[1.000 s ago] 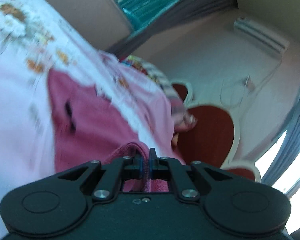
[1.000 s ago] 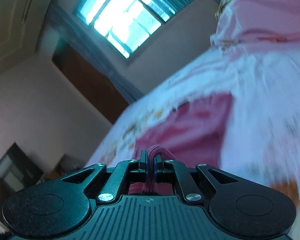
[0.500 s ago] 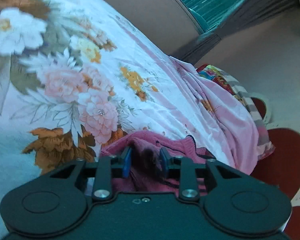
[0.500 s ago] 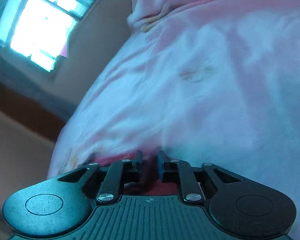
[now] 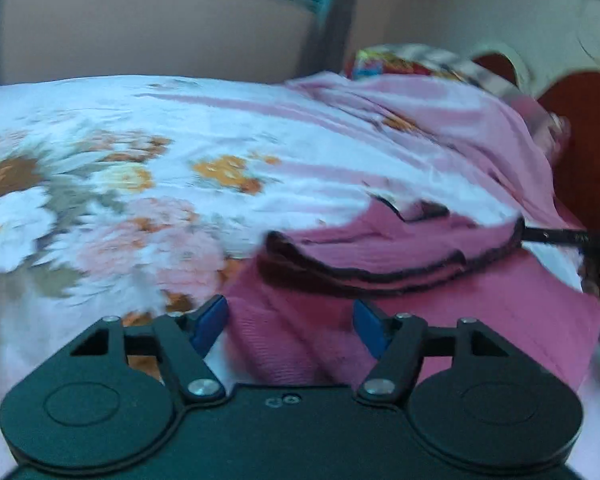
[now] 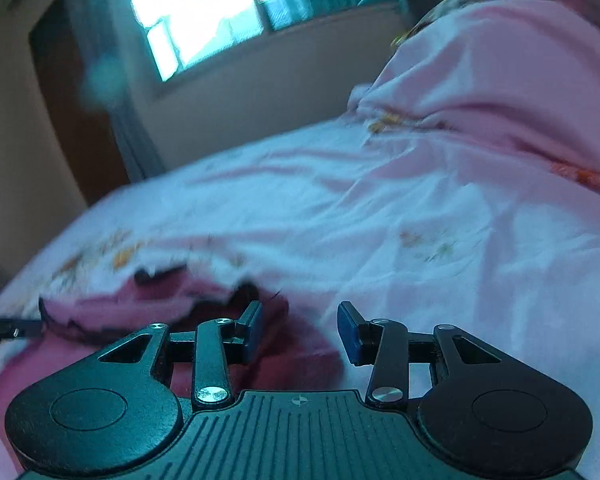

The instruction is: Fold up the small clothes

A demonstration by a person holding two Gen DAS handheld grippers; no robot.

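A small dark pink garment (image 5: 440, 292) with black trim lies folded on the floral bedsheet (image 5: 140, 168). My left gripper (image 5: 290, 326) is open, low over the garment's near left edge, with cloth between the blue pads but not gripped. In the right wrist view the same garment (image 6: 148, 308) lies at the lower left. My right gripper (image 6: 300, 334) is open, its left finger over the garment's right edge and its right finger over bare sheet. The right gripper's tip shows at the far right of the left wrist view (image 5: 580, 240).
A bunched pink blanket (image 5: 460, 120) and a colourful pillow (image 5: 400, 64) lie at the head of the bed by the red headboard (image 5: 580, 128). A wall and window (image 6: 204, 12) stand beyond the far edge of the bed.
Both grippers were shut on the pink garment a second ago, lifting it. They lowered it onto the sheet, opened and let it go; the garment now lies folded.
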